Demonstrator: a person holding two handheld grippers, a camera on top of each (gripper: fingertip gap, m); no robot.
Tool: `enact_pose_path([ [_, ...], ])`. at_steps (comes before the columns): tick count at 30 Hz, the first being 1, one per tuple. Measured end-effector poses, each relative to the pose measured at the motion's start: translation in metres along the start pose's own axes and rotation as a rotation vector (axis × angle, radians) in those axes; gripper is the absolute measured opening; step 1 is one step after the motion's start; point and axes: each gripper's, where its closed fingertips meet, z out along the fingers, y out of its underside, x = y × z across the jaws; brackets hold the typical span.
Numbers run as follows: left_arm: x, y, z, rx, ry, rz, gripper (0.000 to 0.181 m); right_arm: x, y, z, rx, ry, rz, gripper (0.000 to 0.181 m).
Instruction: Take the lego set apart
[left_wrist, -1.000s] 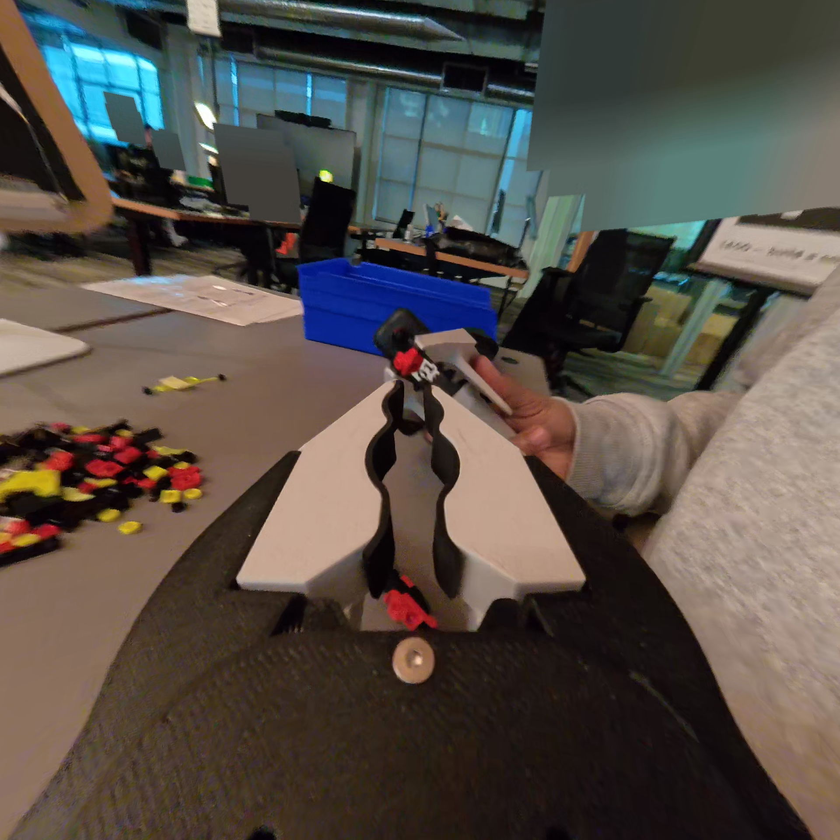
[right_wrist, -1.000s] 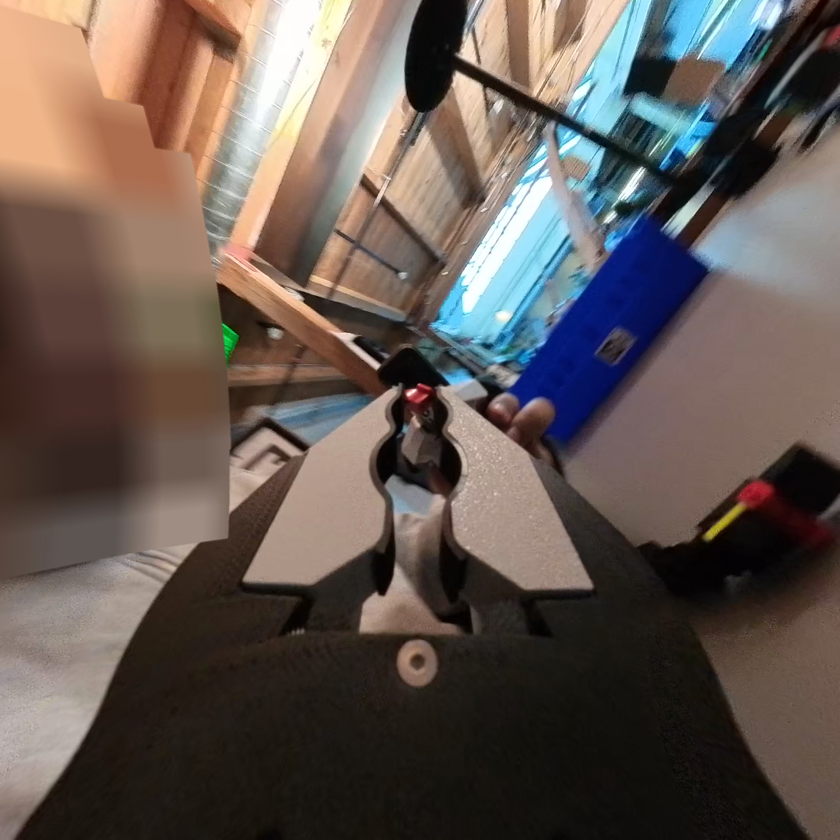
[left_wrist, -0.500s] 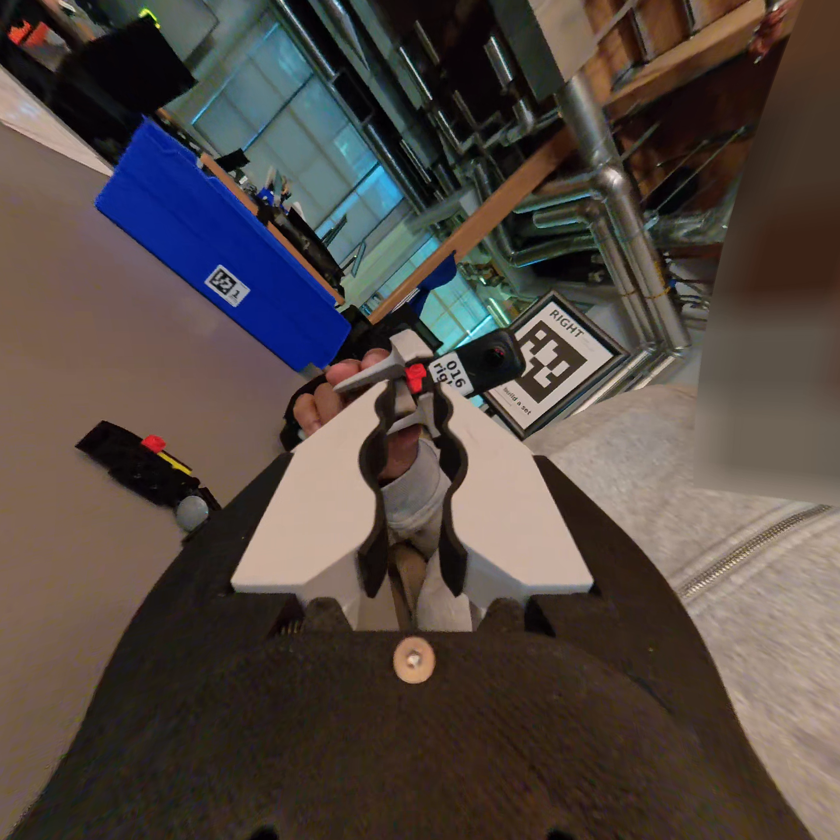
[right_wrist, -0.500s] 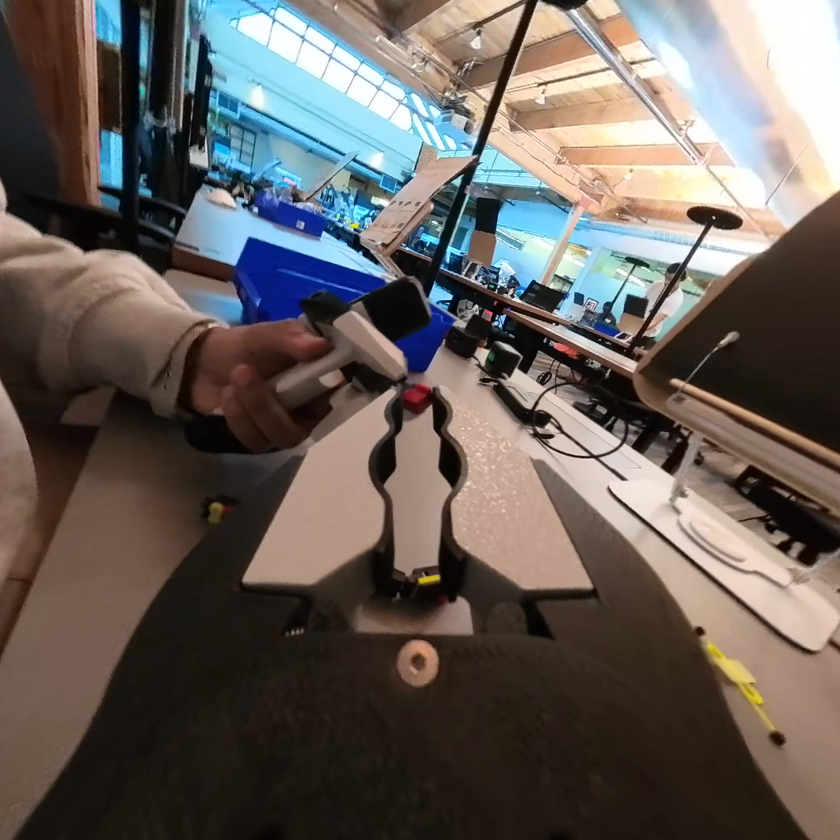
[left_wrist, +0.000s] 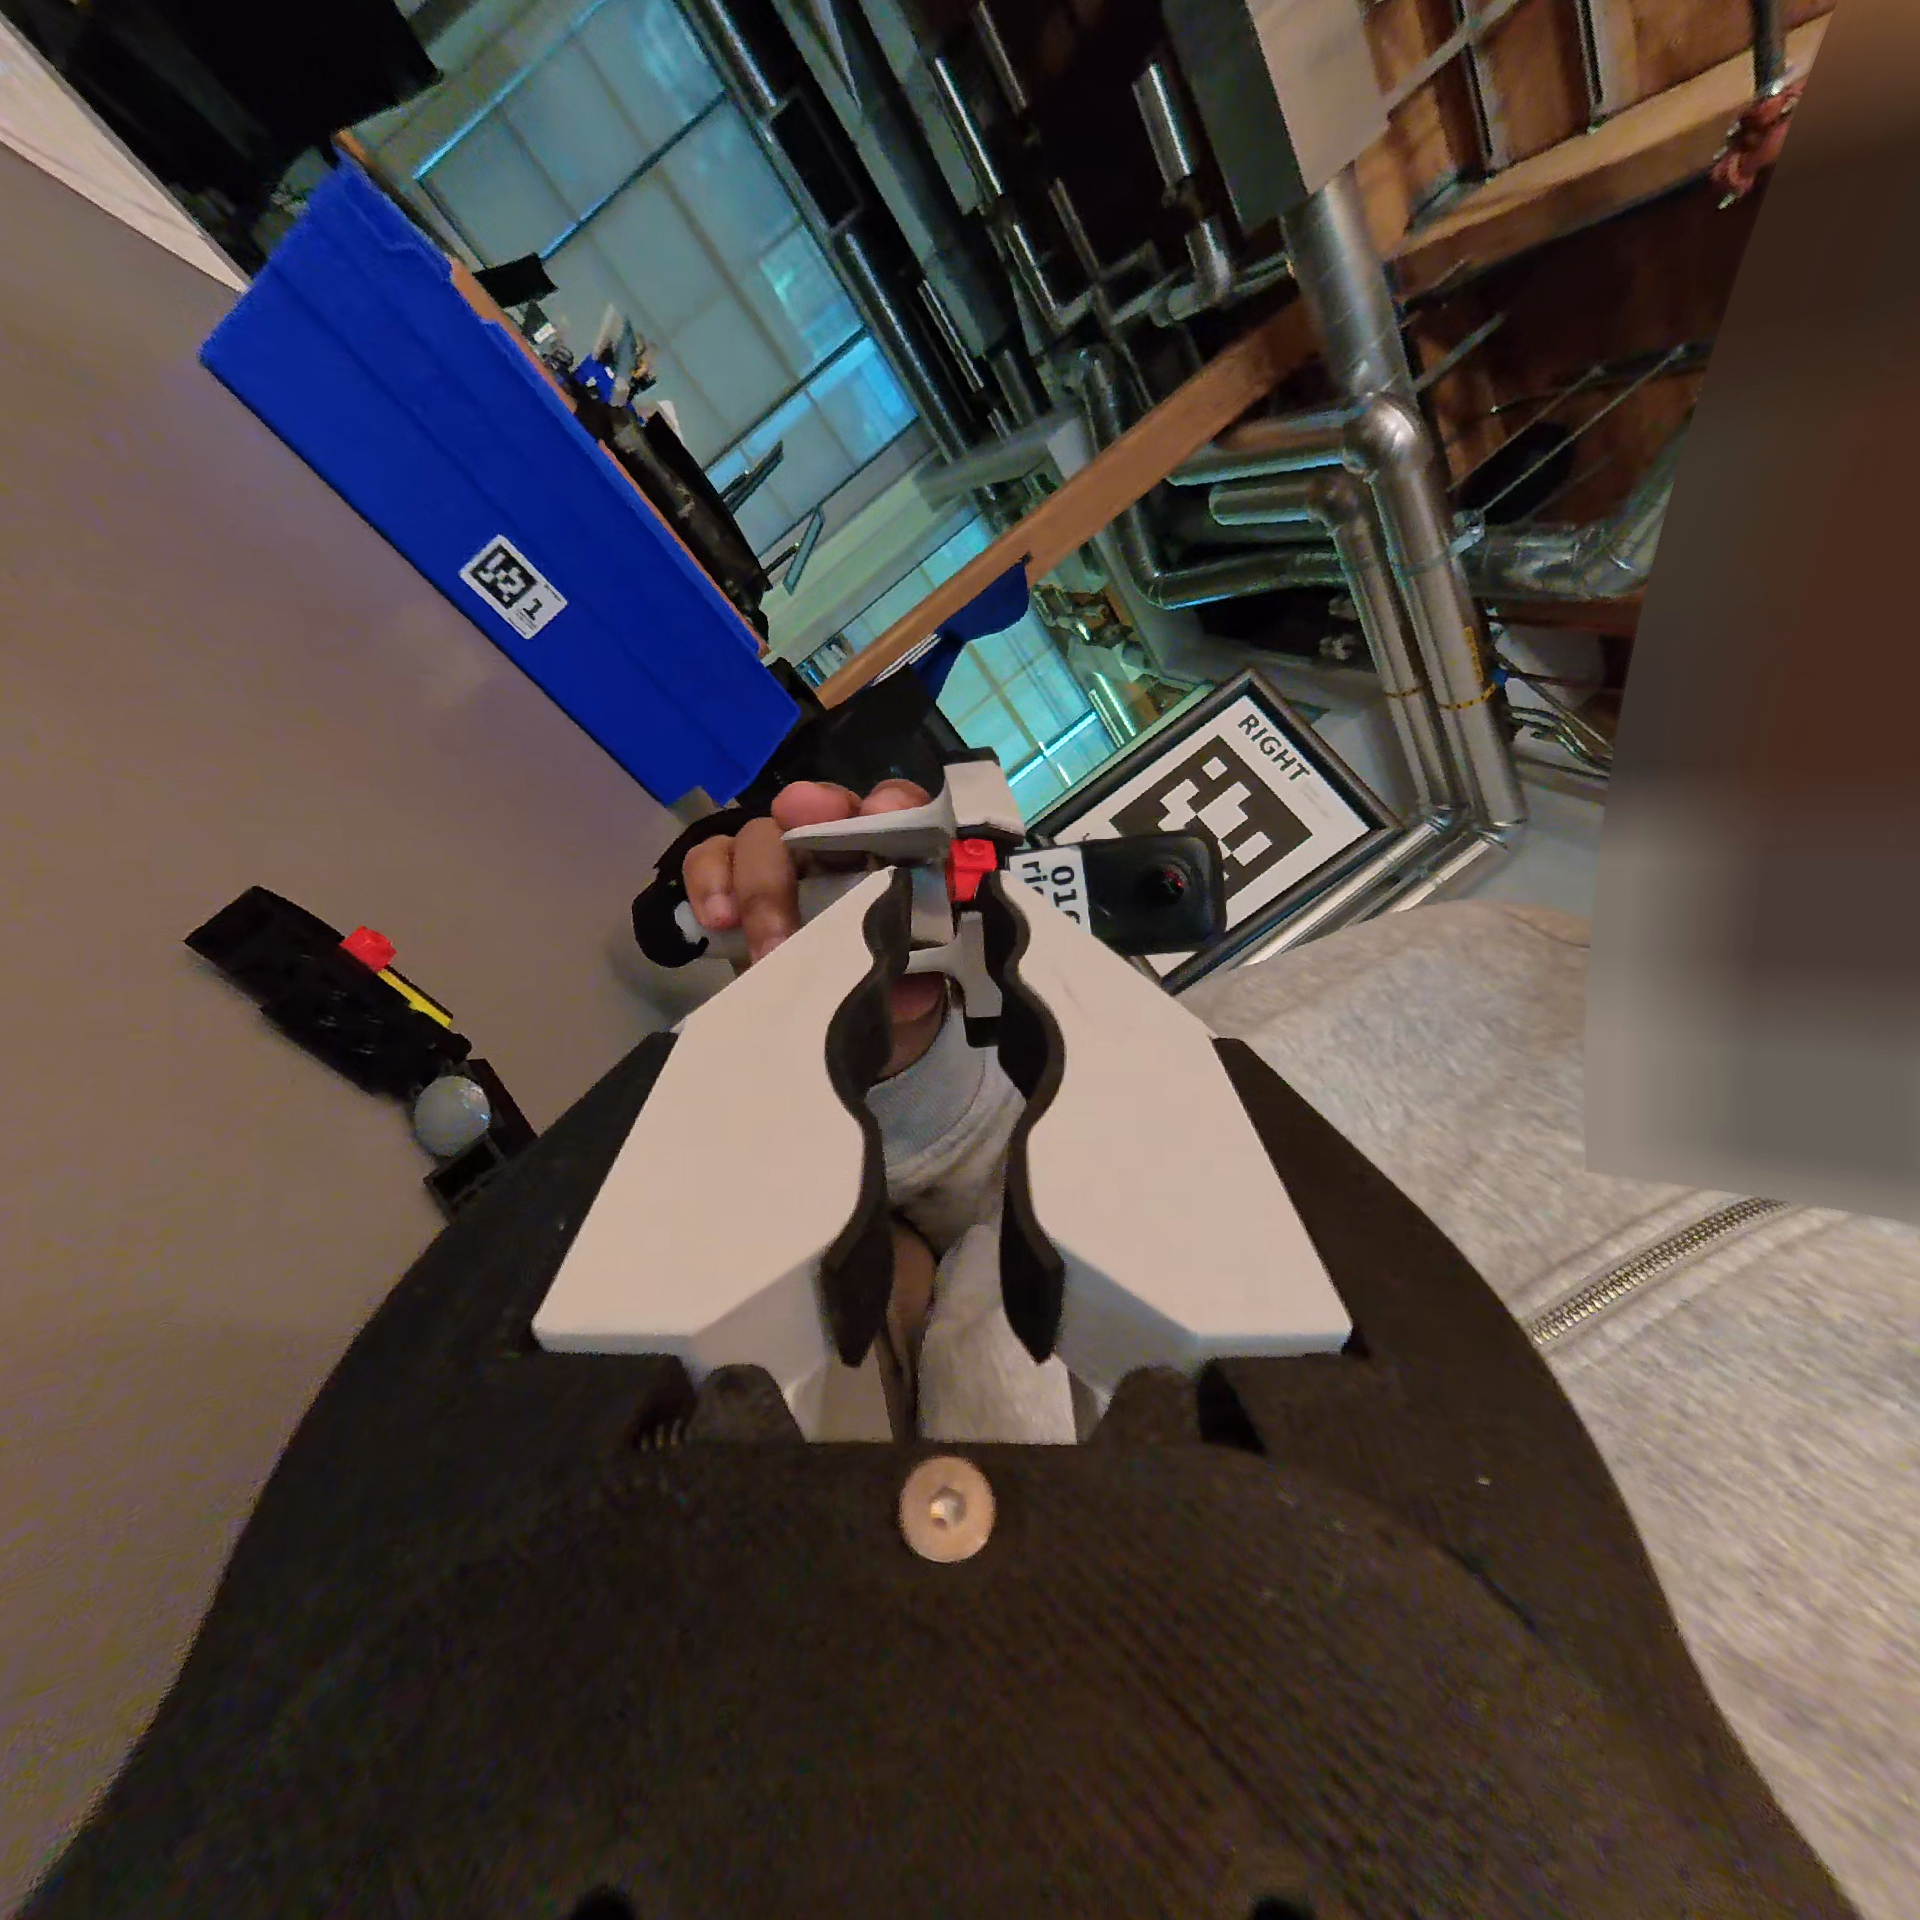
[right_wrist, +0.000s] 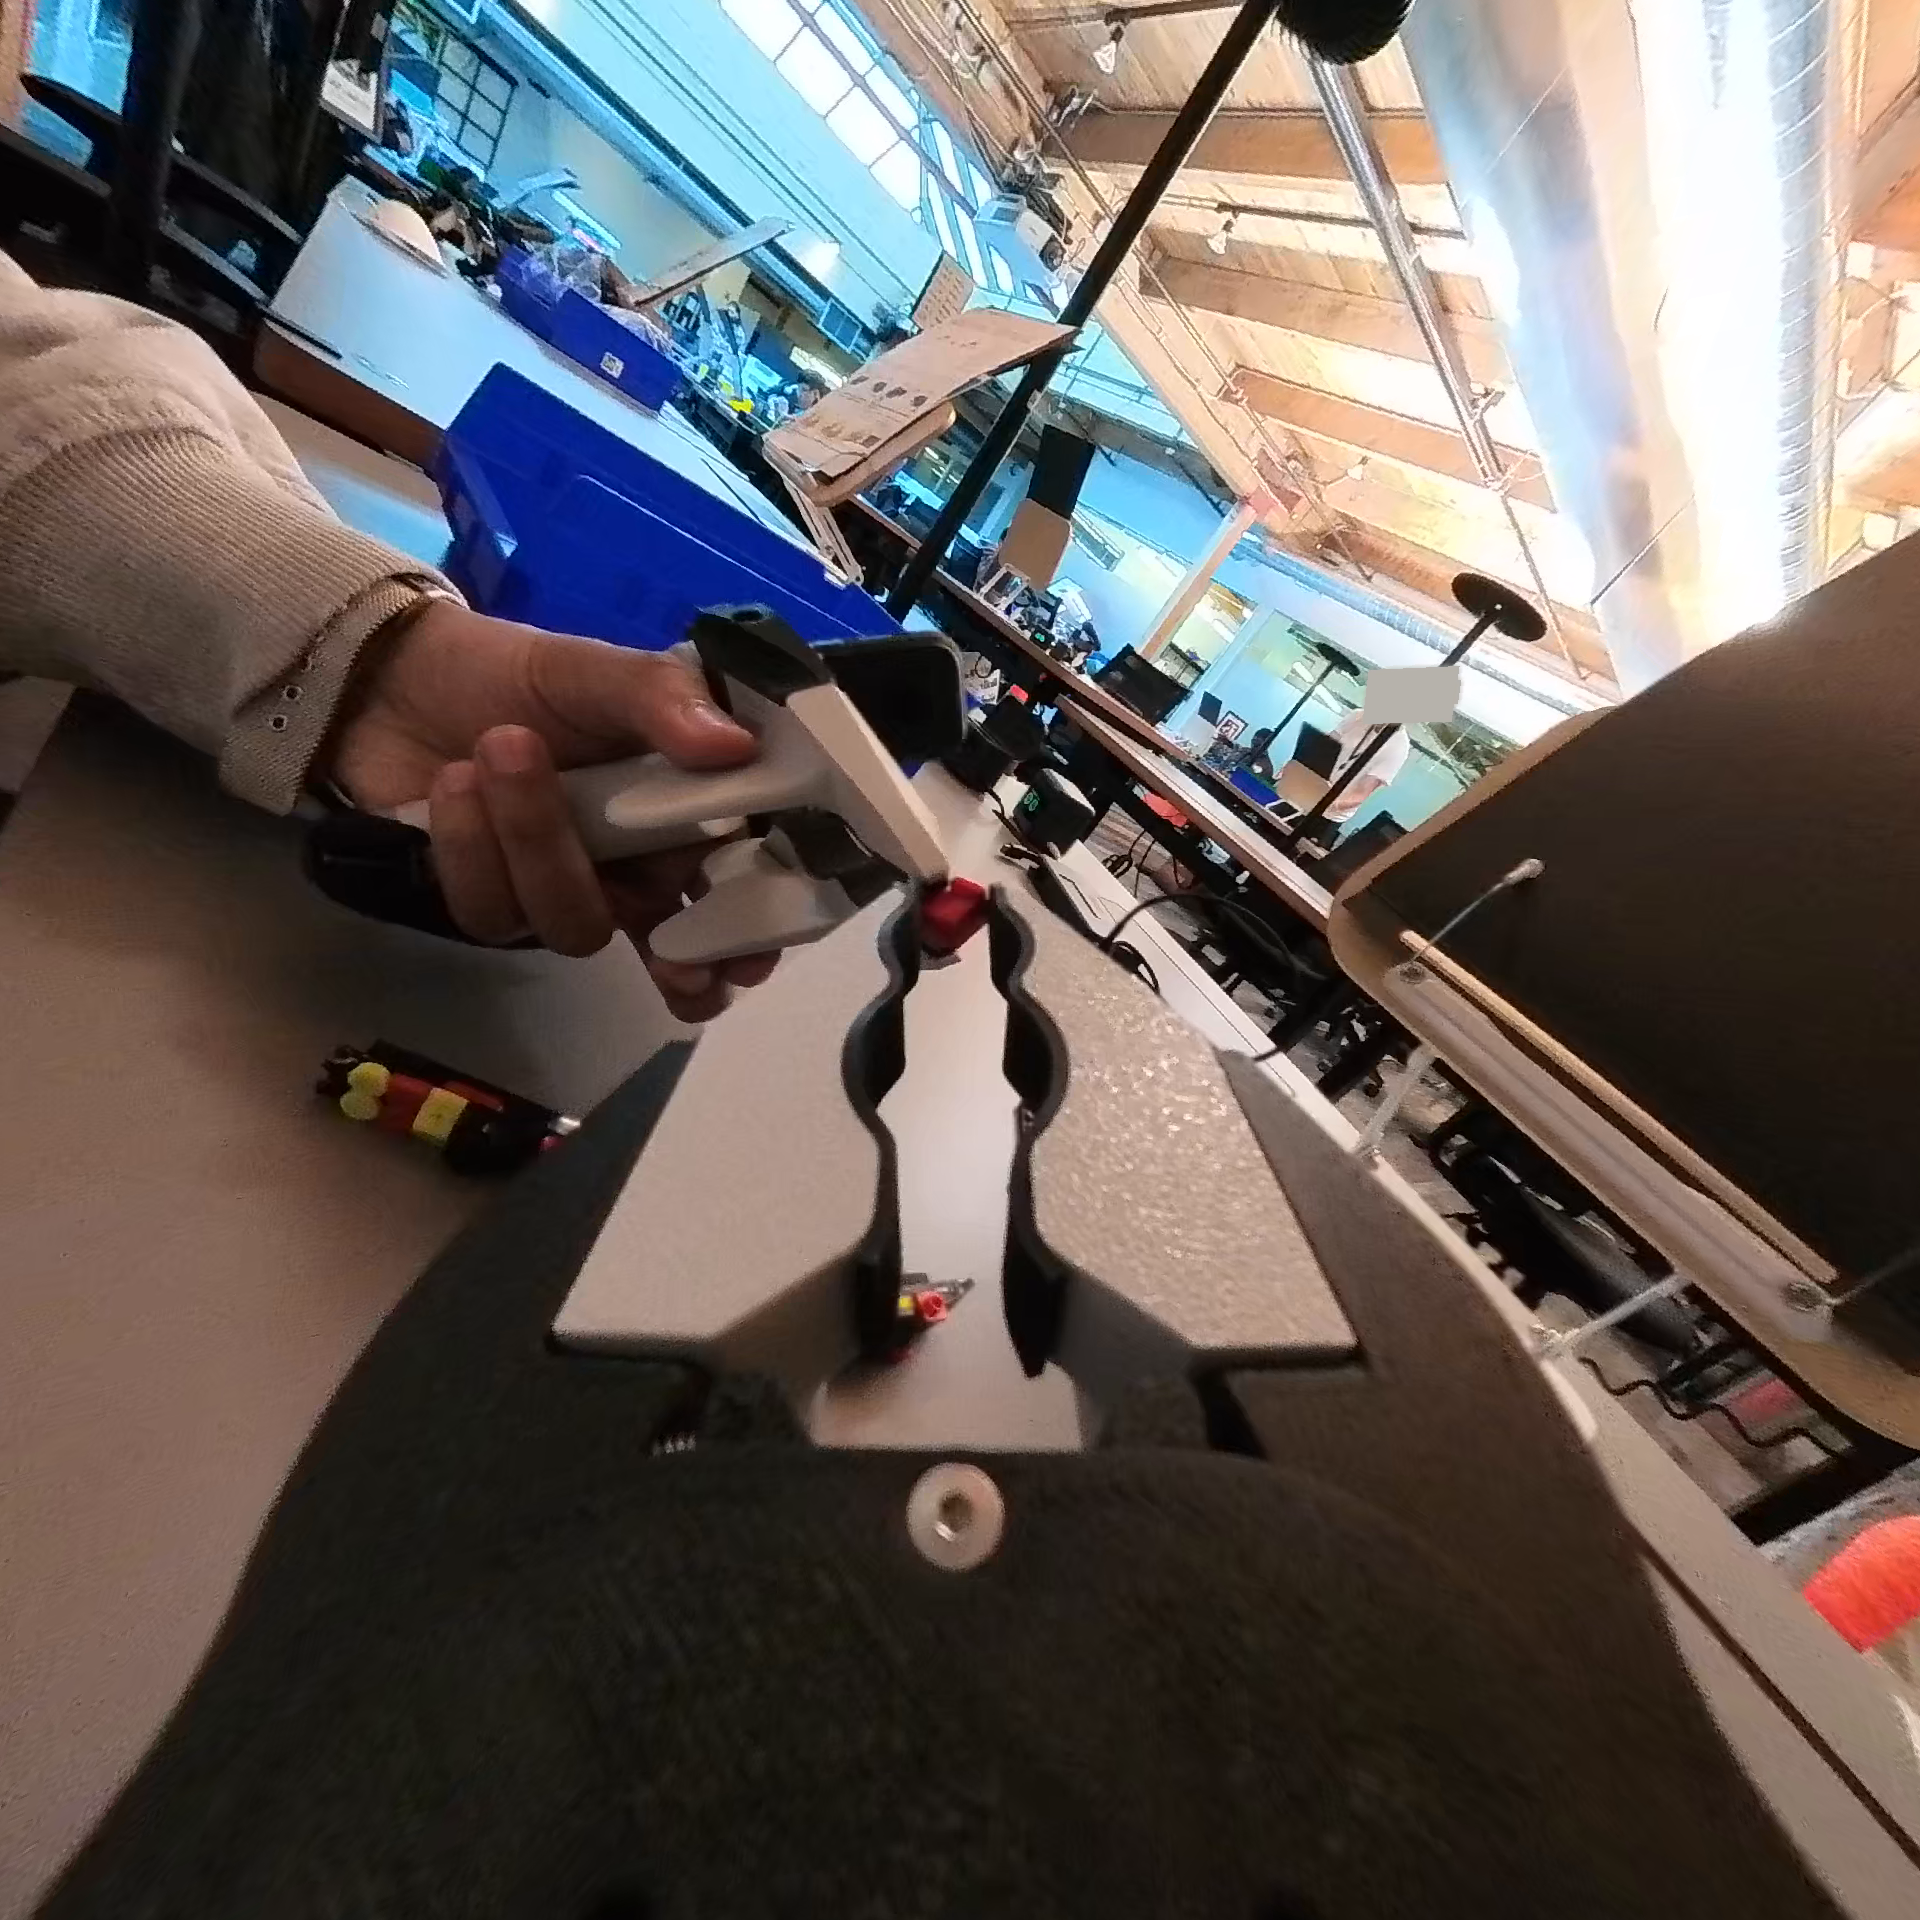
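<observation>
A small red lego piece (left_wrist: 971, 868) is pinched between the tips of both grippers, held in the air above the grey table (left_wrist: 156, 727). My left gripper (left_wrist: 940, 891) is shut on it. The right gripper, in a person's hand (left_wrist: 758, 883), meets it tip to tip from the far side. In the right wrist view my right gripper (right_wrist: 948, 920) is shut on the same red piece (right_wrist: 954, 914), with the hand-held left gripper (right_wrist: 810, 748) coming in from the left. A black lego assembly (left_wrist: 332, 997) with a red stud, a yellow strip and a grey ball lies on the table.
A blue bin (left_wrist: 468, 520) stands at the table's far side and also shows in the right wrist view (right_wrist: 623, 551). Loose yellow, red and black pieces (right_wrist: 436, 1107) lie on the table. A dark wood-edged board (right_wrist: 1662, 935) stands at the right. A grey sleeve (left_wrist: 1558, 1299) fills the lower right.
Both grippers have rolled and swung together while staying tip to tip on the red piece. The pile of loose pieces has left the left wrist view; the black assembly has come in.
</observation>
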Motion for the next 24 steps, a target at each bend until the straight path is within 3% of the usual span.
enact_pose_path([
  [1, -0.001, 0.000, 0.000, -0.001, -0.002, -0.002, 0.013, 0.000, 0.000, 0.000, -0.004, 0.002, -0.008, 0.010],
  [6, -0.001, 0.000, -0.003, -0.010, 0.015, -0.024, 0.016, -0.002, 0.000, 0.001, -0.004, 0.004, -0.023, 0.010],
  [10, 0.005, -0.001, -0.003, -0.010, 0.050, -0.016, 0.003, -0.001, 0.000, 0.002, -0.005, 0.020, -0.036, 0.010],
  [15, 0.009, -0.006, -0.006, -0.005, 0.032, 0.071, 0.002, 0.002, 0.000, 0.004, -0.003, 0.050, -0.009, 0.012],
  [19, 0.004, -0.015, -0.013, 0.020, -0.029, 0.139, 0.001, 0.007, 0.001, 0.002, 0.030, 0.031, 0.131, 0.020],
  [24, -0.013, -0.007, -0.017, -0.088, -0.209, 0.360, 0.002, 0.004, 0.006, 0.001, 0.048, -0.059, 0.361, 0.031],
])
